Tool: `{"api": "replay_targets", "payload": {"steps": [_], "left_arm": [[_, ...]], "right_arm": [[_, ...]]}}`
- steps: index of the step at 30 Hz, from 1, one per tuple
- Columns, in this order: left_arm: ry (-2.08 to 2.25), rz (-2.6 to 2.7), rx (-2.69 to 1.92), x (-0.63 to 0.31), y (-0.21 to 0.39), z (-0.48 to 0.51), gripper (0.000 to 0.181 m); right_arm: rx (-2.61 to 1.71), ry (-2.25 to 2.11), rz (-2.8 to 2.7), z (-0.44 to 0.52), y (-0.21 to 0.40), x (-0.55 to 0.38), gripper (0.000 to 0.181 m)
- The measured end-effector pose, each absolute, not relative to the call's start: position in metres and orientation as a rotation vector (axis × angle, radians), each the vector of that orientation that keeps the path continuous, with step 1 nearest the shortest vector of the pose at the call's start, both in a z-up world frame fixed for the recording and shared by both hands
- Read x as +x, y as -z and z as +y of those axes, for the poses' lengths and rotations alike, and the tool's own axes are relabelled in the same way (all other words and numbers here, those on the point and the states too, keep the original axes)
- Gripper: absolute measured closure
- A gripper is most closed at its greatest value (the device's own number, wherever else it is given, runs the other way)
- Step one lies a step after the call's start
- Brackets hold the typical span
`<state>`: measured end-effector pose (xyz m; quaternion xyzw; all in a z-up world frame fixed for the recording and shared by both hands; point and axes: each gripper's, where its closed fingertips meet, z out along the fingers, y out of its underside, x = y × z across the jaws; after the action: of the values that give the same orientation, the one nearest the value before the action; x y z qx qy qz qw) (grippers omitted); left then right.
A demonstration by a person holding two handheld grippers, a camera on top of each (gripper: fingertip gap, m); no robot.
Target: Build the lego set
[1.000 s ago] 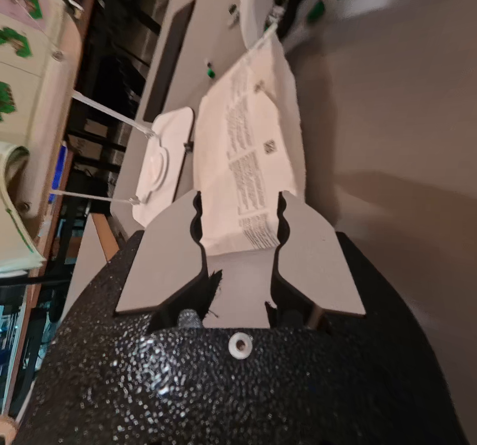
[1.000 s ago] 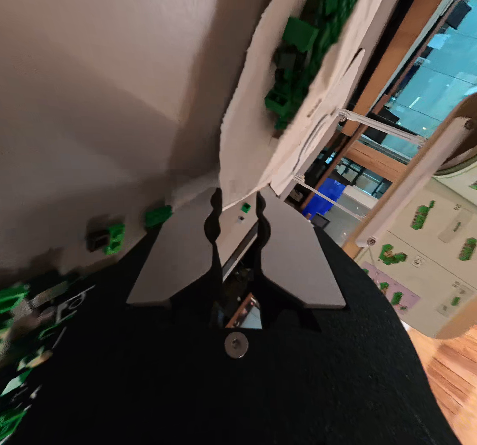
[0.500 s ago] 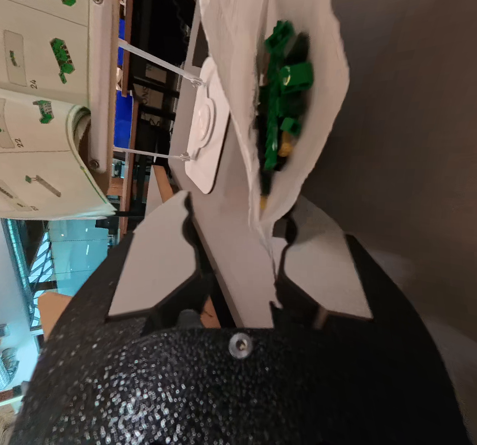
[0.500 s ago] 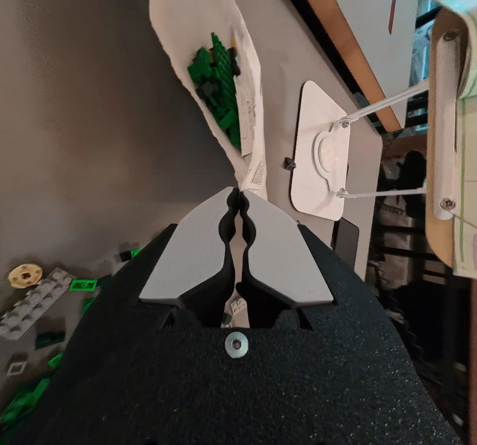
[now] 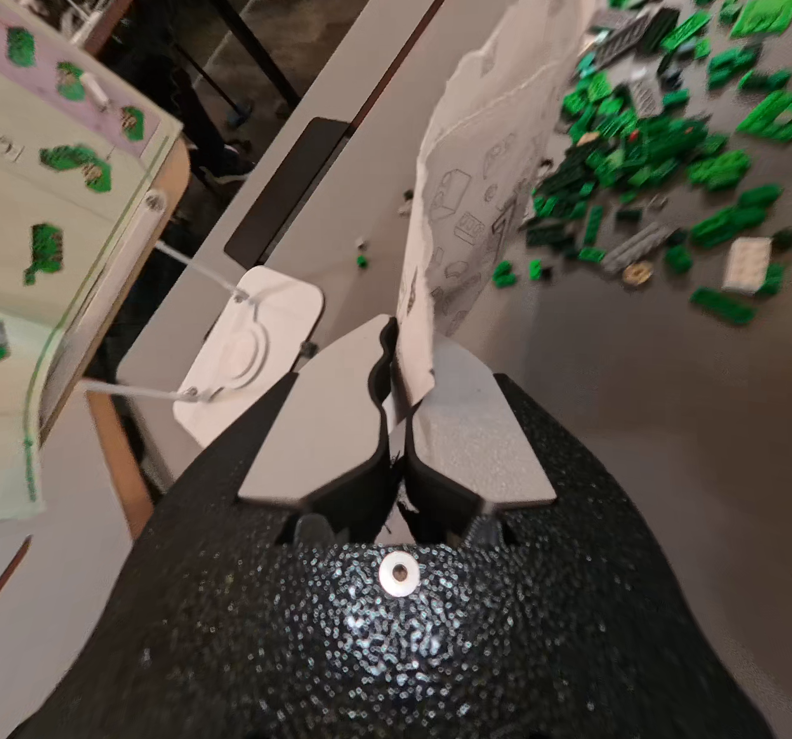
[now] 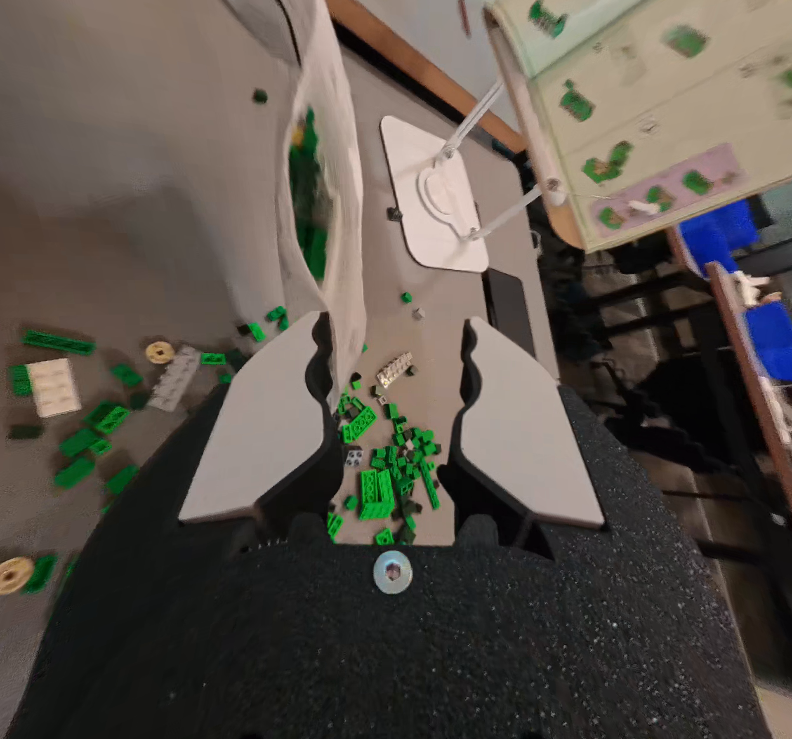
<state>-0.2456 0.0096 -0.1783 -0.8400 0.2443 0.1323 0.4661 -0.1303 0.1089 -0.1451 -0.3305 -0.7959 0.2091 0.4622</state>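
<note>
My left gripper is shut on a lower corner of a white paper bag and holds it up over the grey table. In the right wrist view the bag hangs torn open, with green bricks still inside. My right gripper is open and empty, and the bag's edge runs just beside its left finger. A small heap of green bricks lies on the table between the right fingers. A bigger spread of green and grey pieces lies right of the bag.
An open instruction booklet rests on a wire stand with a white base; the base also shows in the left wrist view. Two tan round pieces, a white plate and a grey plate lie left. The table edge is close behind. The left gripper's tips are roughly 15 centimeters from the right gripper's. About 15 centimeters separates my right fingertips from the grey plate. My left wrist view looks at it from another angle.
My right gripper, shut on the bag half a second ago, has opened and let go. My left gripper has closed on the bag. Both views have swung round.
</note>
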Motion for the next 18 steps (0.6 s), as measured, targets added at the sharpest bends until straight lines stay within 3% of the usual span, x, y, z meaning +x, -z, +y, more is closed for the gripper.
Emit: {"api": "replay_targets", "payload": {"steps": [1, 7, 11, 12, 16, 17, 18], "left_arm": [[-0.291, 0.605, -2.067, -0.231, 0.175, 0.016, 0.181], [-0.187, 0.749, -1.991, -0.136, 0.16, 0.059, 0.181], [-0.159, 0.827, -1.875, -0.083, 0.149, 0.084, 0.181], [-0.177, 0.835, -1.83, -0.073, 0.145, 0.091, 0.181], [-0.083, 0.896, -1.657, -0.019, 0.132, 0.116, 0.18], [-0.089, 0.9, -1.616, -0.008, 0.126, 0.123, 0.162], [-0.112, 0.905, -1.597, 0.001, 0.122, 0.131, 0.132]], "right_arm": [[-0.803, -0.537, -1.949, 0.098, 0.135, -0.119, 0.12], [-0.962, -0.309, -2.182, 0.072, 0.161, -0.069, 0.093], [-1.131, -0.095, -2.236, 0.105, 0.18, -0.023, 0.135], [-1.152, -0.088, -2.227, 0.111, 0.18, -0.011, 0.161], [-1.252, 0.0, -2.155, 0.14, 0.163, 0.044, 0.173], [-1.276, 0.046, -2.139, 0.148, 0.155, 0.061, 0.175], [-1.303, 0.101, -2.111, 0.158, 0.145, 0.079, 0.176]]}}
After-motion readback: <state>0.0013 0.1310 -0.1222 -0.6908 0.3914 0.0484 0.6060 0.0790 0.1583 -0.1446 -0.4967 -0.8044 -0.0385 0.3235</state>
